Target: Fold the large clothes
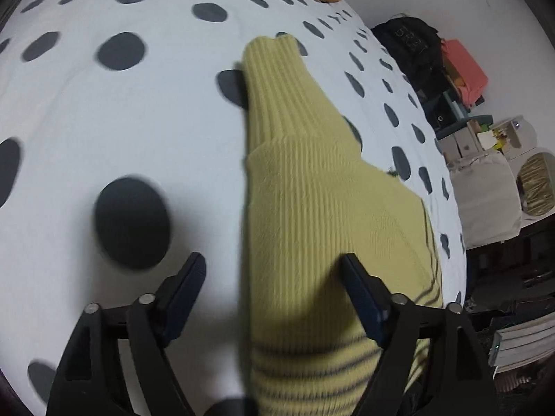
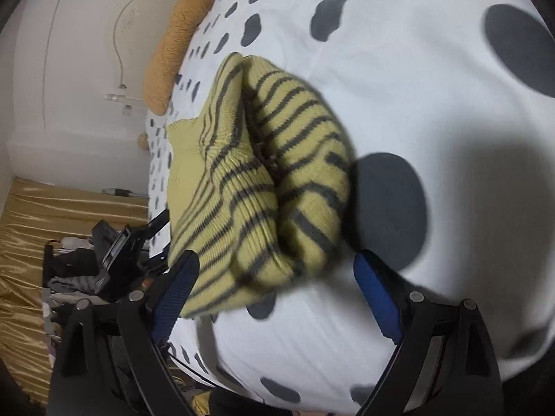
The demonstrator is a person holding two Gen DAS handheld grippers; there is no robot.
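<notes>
Garment: yellow ribbed sweater (image 1: 312,208) with dark stripes, lying on the bed cover (image 1: 121,138), white with large dark spots. In the left wrist view it runs as a long narrow strip away from the camera, with a plain ribbed cuff or hem at its far end. In the right wrist view its striped part (image 2: 277,173) sits bunched in two rounded lobes, not flat.

Left gripper (image 1: 274,270): jaws wide apart, pressing on nothing. The sweater's left edge passes between the fingers; the right finger stands over the knit. Contact with the cloth cannot be told.

Right gripper (image 2: 277,270): jaws wide apart, holding nothing. The near end of the striped bundle lies between the fingers, close to the left pad (image 2: 180,277).

Stage (judgement): sweater lies released on the bed, partly folded; striped end looks loose.

Risk 1: the bunched striped lobes may spring open, since thick rib knit holds no crease.

Risk 2: a pad could snag the rib loops when the fingers draw away, dragging the edge askew.

Risk 3: the sweater's right side lies near the bed edge in the left wrist view; a pull that way could slide it off toward the floor clutter (image 2: 79,267).

Risk 4: a pinch on only the top layer would peel the fold apart.

Image quality: motion blur near both grippers; fine contact unreadable.
</notes>
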